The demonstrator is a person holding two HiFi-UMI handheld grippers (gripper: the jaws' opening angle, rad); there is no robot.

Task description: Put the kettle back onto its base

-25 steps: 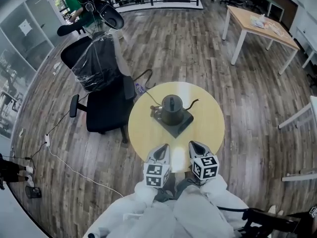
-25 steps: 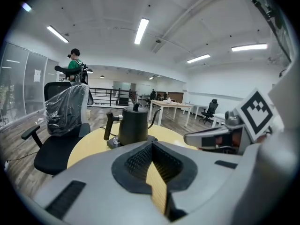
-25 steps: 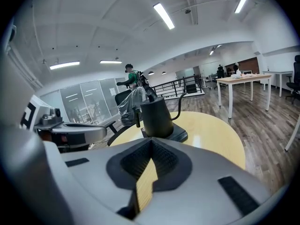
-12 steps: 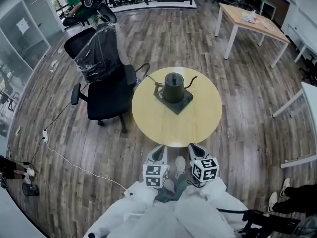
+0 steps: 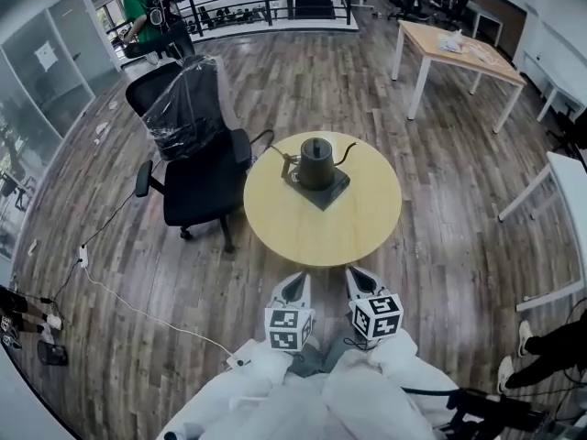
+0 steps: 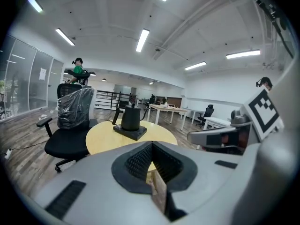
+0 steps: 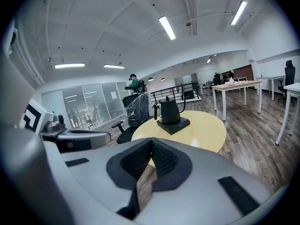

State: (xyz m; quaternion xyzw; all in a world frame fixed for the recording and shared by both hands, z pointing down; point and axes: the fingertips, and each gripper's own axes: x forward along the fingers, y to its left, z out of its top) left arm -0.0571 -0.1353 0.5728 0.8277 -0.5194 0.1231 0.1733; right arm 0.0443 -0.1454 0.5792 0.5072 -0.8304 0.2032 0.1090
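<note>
A dark gooseneck kettle (image 5: 315, 162) stands upright on its dark square base (image 5: 320, 187), toward the far side of a round yellow table (image 5: 358, 227). It also shows as the kettle (image 6: 131, 118) in the left gripper view and the kettle (image 7: 169, 111) in the right gripper view. Both grippers hang side by side over the floor, short of the table's near edge, well away from the kettle. My left gripper (image 5: 297, 285) is shut with nothing in it. So is my right gripper (image 5: 356, 276).
A black office chair (image 5: 197, 177) with plastic wrap over its back stands left of the table. A cable (image 5: 147, 314) runs across the wooden floor at the left. A wooden desk (image 5: 463, 49) stands far right, a white table (image 5: 564, 186) at the right edge, a person (image 5: 139, 7) by the railing.
I have stepped back from the table: the kettle and table now sit farther up in the head view, and both grippers, before over the table's near edge, now hang over the floor.
</note>
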